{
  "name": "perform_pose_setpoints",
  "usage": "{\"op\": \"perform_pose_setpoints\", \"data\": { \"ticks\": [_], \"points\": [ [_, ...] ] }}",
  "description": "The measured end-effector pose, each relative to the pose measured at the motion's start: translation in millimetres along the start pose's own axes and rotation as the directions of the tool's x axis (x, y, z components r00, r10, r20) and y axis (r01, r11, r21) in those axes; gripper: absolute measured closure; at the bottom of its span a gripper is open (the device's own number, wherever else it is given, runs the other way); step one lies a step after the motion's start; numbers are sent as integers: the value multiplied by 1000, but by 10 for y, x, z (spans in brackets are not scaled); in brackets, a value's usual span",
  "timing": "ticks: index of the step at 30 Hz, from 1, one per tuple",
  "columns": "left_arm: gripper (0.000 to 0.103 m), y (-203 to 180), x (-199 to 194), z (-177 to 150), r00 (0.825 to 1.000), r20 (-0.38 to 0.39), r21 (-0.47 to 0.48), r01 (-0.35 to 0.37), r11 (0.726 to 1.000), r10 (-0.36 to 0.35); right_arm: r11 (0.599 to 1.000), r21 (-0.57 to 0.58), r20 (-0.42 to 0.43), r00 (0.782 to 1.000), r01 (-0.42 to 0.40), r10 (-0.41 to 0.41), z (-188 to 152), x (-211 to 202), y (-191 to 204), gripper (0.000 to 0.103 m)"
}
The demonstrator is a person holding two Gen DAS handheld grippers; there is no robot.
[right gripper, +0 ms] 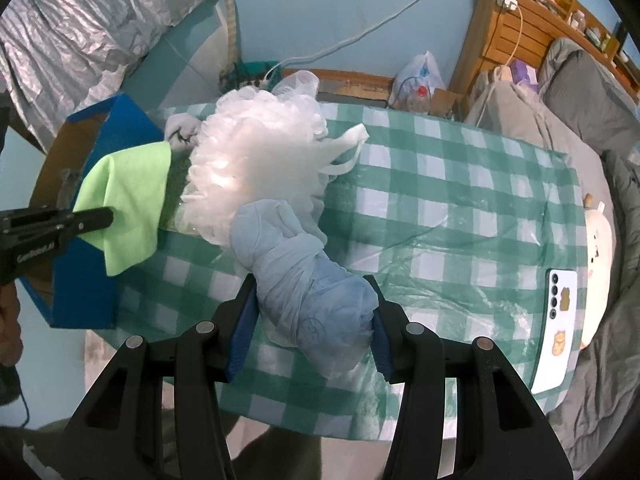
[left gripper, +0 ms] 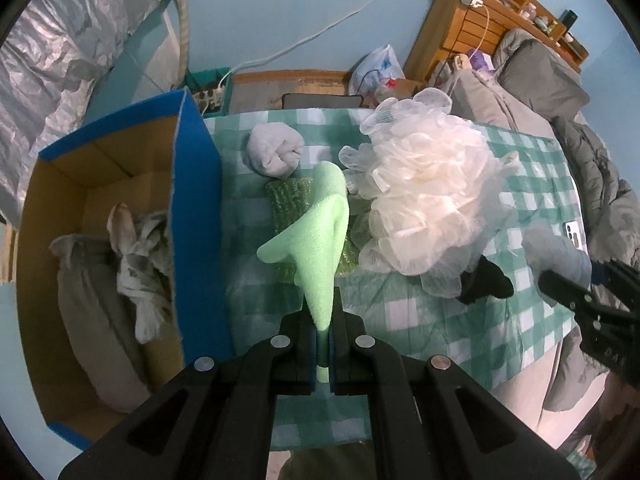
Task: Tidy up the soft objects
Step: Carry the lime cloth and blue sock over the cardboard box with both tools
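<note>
The left gripper (left gripper: 324, 344) has its jaws pressed together on one corner of a green cloth (left gripper: 320, 236), which stretches lengthwise straight ahead of the fingers and flares wider at its far end. To this gripper's left stands one blue box (left gripper: 192, 184) holding grey rags. Ahead lie one rolled grey sock (left gripper: 275, 151) and one white bath puff (left gripper: 428, 196) on the checked tablecloth (left gripper: 520, 216). The right gripper (right gripper: 314, 320) pinches one pale blue bundle (right gripper: 304, 280), whose long axis runs ahead and leftward between the fingers. One phone (right gripper: 560, 320) lies to its right.

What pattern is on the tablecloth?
Green-and-white checks on the tablecloth, clearest in the right wrist view.
</note>
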State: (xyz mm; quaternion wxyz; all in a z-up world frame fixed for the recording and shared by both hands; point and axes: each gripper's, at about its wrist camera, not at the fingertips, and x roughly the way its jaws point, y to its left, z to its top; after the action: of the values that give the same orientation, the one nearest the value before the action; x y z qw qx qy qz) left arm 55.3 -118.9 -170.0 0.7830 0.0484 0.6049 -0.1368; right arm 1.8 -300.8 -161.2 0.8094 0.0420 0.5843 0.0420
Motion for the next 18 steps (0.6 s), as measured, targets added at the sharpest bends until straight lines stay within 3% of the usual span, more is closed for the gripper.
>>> {"op": "perform_pose_setpoints", "data": {
  "ticks": [18],
  "points": [
    [99,64,-537,-173,996,87,37,-27,999,24,999,-52,47,999,-14,17,145,-274,427,54]
  ]
}}
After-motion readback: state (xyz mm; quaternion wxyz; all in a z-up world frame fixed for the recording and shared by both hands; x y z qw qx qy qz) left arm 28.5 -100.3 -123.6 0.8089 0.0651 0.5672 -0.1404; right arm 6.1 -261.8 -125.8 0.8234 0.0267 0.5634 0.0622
